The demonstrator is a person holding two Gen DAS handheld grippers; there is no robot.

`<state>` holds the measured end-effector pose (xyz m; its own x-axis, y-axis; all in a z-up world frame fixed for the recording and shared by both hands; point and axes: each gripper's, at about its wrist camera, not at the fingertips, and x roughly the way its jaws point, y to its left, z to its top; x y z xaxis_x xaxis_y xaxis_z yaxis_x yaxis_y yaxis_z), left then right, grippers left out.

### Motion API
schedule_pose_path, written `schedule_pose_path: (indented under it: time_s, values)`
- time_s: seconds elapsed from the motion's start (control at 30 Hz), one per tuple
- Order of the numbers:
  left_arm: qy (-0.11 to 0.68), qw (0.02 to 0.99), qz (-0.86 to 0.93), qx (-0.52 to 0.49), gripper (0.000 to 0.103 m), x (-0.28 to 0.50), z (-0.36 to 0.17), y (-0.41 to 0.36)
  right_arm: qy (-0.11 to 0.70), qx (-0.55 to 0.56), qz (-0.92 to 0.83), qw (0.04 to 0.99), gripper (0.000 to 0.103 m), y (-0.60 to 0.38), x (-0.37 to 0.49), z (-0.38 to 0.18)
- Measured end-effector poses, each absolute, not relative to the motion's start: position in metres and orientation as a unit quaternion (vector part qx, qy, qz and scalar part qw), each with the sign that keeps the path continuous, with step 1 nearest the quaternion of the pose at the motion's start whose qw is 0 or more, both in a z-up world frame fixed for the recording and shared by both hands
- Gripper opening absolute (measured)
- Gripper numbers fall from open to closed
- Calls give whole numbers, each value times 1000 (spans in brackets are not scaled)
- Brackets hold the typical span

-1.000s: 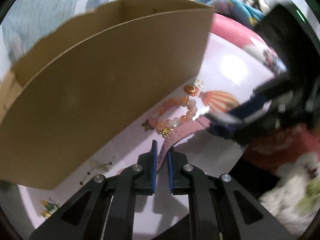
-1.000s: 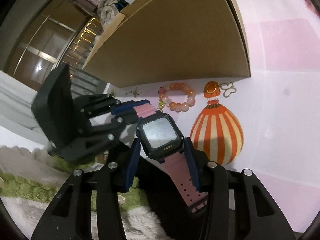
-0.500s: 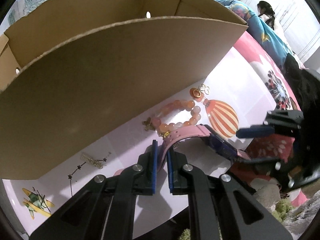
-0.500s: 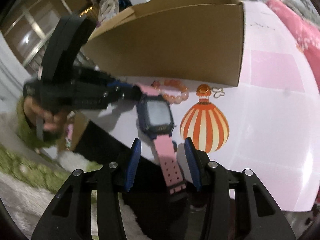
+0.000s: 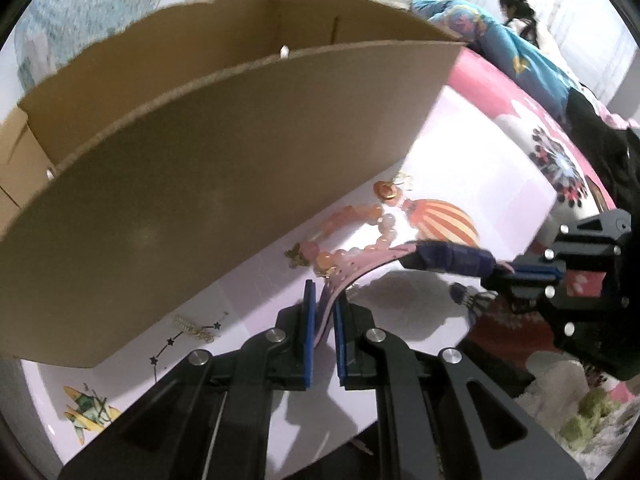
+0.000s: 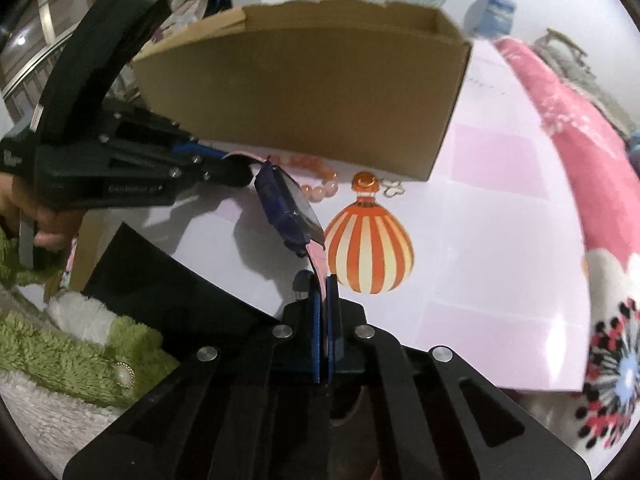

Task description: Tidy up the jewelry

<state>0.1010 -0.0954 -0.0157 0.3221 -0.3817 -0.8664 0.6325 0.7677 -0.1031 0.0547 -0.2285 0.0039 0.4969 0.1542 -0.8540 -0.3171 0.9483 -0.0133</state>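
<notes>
Both tools clamp watch (image 6: 289, 208) straps: left tool (image 5: 322, 332), right tool (image 6: 323, 320) just closed; box (image 6: 312, 100) edge near.

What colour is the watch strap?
Pink, on a dark blue watch; the strap shows best in the left wrist view.

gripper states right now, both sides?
Left gripper: closed on one end of the pink watch strap.
Right gripper: jaws just closed, now pinching the strap's other end.
</notes>
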Motion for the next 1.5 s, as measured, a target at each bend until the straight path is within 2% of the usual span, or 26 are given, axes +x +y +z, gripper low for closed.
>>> schedule_pose_path:
  time_s: [0.17, 0.43, 0.57, 0.7, 0.87, 1.13, 1.37, 1.5]
  values:
    - [455, 820, -323, 128, 6, 80, 10, -94, 450, -83, 114, 882, 1, -219, 43, 24]
    - [367, 862, -333, 109, 5, 52, 83, -77, 358, -99, 102, 923, 1, -215, 32, 87]
    - [325, 882, -327, 97, 5, 58, 121, -66, 308, -117, 120, 937, 1, -203, 54, 120]
    - [312, 893, -315, 83, 4, 86, 142, -52, 308, -108, 166, 931, 1, -200, 98, 135]
    - [379, 873, -308, 21, 4, 151, 131, -33, 371, -88, 219, 898, 1, -200, 168, 130]
    - [514, 805, -296, -26, 4, 240, 70, -30, 550, -67, 247, 795, 1, -189, 271, 70]
    - [592, 754, -279, -60, 4, 282, 33, -29, 586, -139, 230, 764, 2, -170, 310, 47]
    - [638, 716, -275, -74, 5, 297, 14, -35, 589, -169, 213, 761, 7, -171, 326, 42]
